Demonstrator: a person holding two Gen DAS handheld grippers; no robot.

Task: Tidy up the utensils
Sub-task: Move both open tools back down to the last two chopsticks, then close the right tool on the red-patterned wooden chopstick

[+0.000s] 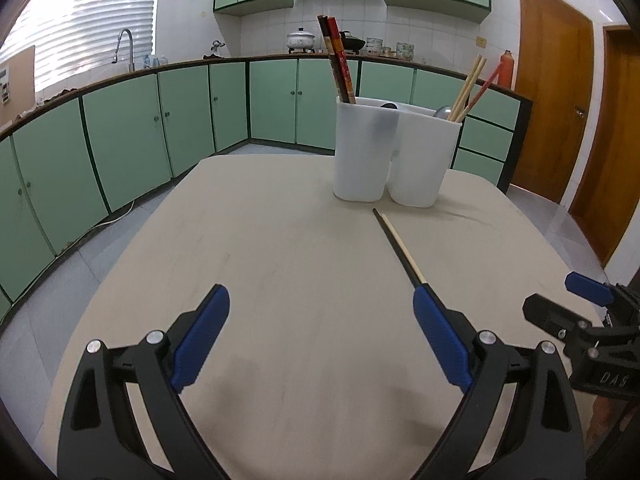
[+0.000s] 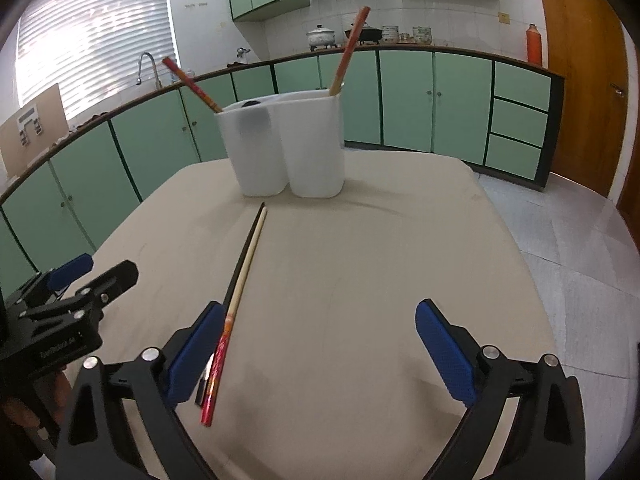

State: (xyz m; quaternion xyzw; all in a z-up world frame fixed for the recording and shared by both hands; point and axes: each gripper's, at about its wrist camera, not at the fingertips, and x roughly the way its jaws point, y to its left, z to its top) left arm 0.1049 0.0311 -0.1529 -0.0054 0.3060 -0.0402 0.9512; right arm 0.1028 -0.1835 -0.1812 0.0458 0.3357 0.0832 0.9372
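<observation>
A white two-compartment holder (image 1: 396,152) (image 2: 284,148) stands at the far side of the beige table (image 1: 280,260) (image 2: 380,260). Dark red chopsticks (image 1: 338,64) lean in its left cup. Pale and red chopsticks (image 1: 470,88) and a spoon (image 1: 442,111) sit in the right cup. A loose pair of chopsticks (image 1: 396,244) (image 2: 244,268), one dark and one pale with a red end, lies on the table pointing at the holder. My left gripper (image 1: 320,296) is open, and the pair's near end runs behind its right finger. My right gripper (image 2: 320,308) is open, with the pair along its left pad (image 2: 192,352).
Each gripper shows at the edge of the other's view: the right gripper (image 1: 550,292) and the left gripper (image 2: 112,264). Green cabinets (image 1: 180,120) and a counter ring the room. A wooden door (image 1: 552,92) stands at the right, with tiled floor (image 2: 580,260) beyond the table's right edge.
</observation>
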